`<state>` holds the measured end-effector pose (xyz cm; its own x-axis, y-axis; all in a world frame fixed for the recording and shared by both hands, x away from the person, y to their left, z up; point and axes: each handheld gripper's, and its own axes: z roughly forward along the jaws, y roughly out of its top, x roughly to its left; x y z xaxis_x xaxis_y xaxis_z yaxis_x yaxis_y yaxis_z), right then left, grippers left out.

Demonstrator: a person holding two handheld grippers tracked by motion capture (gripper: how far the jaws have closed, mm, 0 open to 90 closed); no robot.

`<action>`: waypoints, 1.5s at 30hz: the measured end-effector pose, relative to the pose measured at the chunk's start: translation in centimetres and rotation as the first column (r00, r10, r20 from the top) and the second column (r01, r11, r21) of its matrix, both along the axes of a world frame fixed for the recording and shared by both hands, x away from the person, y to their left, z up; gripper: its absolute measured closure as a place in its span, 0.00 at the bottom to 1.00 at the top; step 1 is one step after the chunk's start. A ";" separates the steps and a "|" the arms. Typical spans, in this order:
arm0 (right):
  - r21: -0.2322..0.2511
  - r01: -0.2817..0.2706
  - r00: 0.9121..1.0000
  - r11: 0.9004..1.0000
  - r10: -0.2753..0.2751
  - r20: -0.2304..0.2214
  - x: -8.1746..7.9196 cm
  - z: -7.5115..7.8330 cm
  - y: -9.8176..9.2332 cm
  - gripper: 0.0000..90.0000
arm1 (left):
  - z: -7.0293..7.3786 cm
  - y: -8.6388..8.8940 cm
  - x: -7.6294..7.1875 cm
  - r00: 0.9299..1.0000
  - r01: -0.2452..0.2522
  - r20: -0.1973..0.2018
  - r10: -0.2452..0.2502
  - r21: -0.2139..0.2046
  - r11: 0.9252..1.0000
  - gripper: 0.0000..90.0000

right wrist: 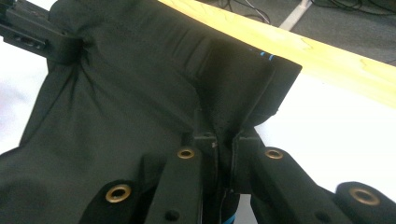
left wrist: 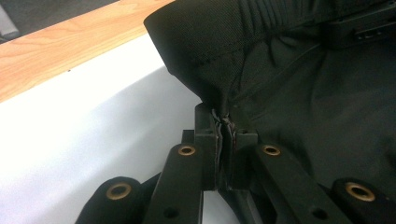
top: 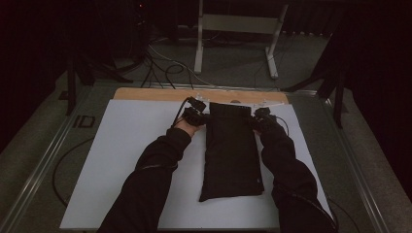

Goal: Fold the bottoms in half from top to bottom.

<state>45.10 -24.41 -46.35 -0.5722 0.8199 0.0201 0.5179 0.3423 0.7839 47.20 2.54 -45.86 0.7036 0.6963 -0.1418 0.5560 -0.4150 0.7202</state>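
A white sheet [top: 131,160] covers the wooden table [top: 145,93], cables [top: 160,68] behind

Black folded garment [top: 231,153] is lying lengthwise on the white sheet, elastic waistband end pointing toward the far wooden edge. Fabric is bunching at both far corners, where it is being pinched; near end is lying flat.

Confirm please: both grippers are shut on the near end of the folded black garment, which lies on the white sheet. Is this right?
Not the near end. Both the left gripper and the right gripper are shut on the far end of the folded black garment, beside the wooden strip, as the high view shows. It does lie on the white sheet.
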 end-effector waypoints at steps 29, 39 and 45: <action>0.002 -0.053 0.997 0.999 0.052 0.060 -3.5 2.1 -0.3 0.94 | 2.2 1.0 -3.8 0.995 0.096 0.016 -0.095 -0.065 0.993 0.96; 0.003 -0.060 0.995 0.998 0.060 0.079 -5.4 2.6 -0.6 0.94 | 2.3 1.1 -5.5 0.992 0.124 0.015 -0.123 -0.086 0.989 0.96; 0.009 -0.065 0.994 0.998 0.064 0.091 -6.5 2.7 -0.7 0.94 | 2.6 1.1 -6.5 0.989 0.147 0.026 -0.146 -0.083 0.986 0.97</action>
